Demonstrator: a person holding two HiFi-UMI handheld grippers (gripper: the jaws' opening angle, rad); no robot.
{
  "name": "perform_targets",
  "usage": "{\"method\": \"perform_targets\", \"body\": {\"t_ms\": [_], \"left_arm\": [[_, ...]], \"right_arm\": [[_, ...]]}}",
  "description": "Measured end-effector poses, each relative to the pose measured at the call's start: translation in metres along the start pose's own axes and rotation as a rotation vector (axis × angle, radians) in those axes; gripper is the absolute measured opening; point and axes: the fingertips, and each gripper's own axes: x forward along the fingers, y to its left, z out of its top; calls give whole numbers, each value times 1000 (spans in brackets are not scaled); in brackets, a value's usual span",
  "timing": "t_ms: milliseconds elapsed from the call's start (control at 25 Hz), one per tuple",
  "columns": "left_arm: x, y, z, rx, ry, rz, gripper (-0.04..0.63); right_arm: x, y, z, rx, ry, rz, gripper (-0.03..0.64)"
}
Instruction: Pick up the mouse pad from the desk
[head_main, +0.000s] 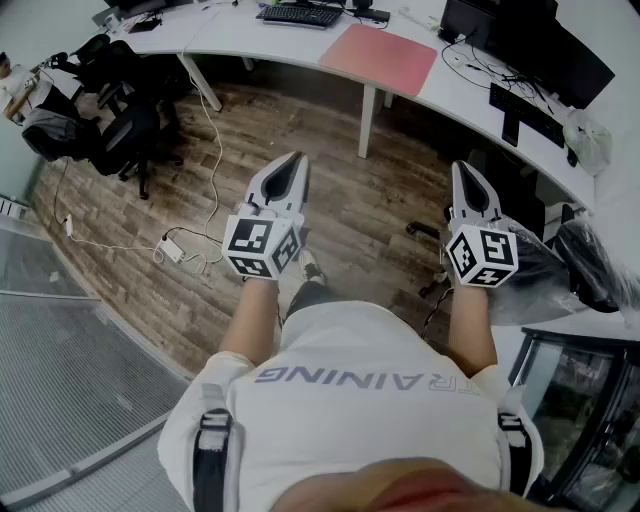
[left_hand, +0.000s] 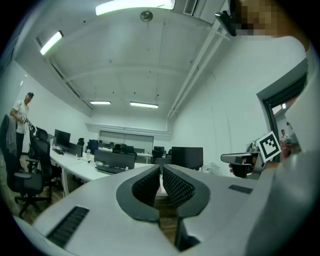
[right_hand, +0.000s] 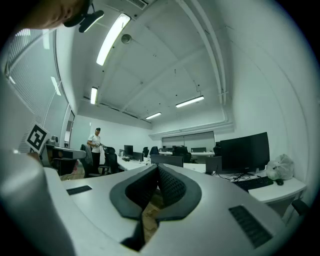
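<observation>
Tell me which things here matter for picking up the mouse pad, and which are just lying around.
For the job: pink mouse pad, white desk under it, left tongs and right tongs, both shut and empty.
Lying about: keyboard, monitor, office chairs, floor cable.

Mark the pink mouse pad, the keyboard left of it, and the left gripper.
mouse pad (head_main: 378, 57), head view, middle of its pink top.
keyboard (head_main: 300, 14), head view, middle of its keys.
left gripper (head_main: 296, 158), head view, tips of its shut jaws.
</observation>
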Motion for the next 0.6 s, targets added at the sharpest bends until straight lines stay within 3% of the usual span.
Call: {"method": "perform_targets", "body": {"t_ms": [600], "left_arm": [[4, -1, 2, -1, -4, 9, 44]], "right_arm": [[6, -3, 3, 37, -29, 8, 23]]}}
